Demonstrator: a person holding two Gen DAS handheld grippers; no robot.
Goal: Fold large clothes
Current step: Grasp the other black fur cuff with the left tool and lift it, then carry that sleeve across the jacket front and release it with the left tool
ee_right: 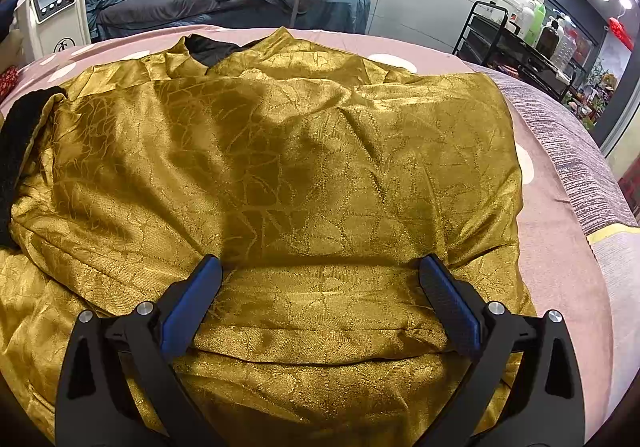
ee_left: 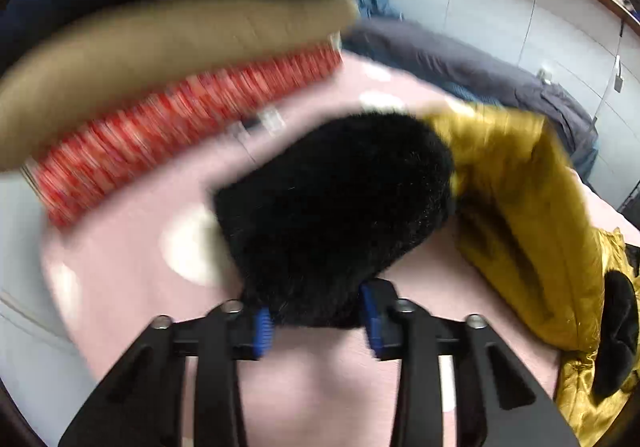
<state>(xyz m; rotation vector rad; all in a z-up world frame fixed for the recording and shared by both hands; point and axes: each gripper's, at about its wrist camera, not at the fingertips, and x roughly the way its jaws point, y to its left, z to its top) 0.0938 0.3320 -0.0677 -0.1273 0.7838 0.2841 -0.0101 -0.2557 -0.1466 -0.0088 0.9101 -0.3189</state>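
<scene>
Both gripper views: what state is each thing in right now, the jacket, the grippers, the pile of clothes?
Gold jacket: spread flat on the bed, hem doubled over.
Black fur cuff: lifted, pinched by the left gripper.
Left gripper: shut on the cuff.
Right gripper: open, resting on the jacket.
Stacked clothes: folded.

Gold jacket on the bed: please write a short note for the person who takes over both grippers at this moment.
Left gripper: shut on the black fur cuff of a sleeve, held above the pink bedspread.
Right gripper: open, jaws wide, pads against the gold jacket, gripping nothing.
Jacket lies spread on the bed. A stack of folded clothes sits beside it.
Done: sleeve cuff gripped.
Left: probably lay the sleeve across the body, then fold the rest.
</scene>
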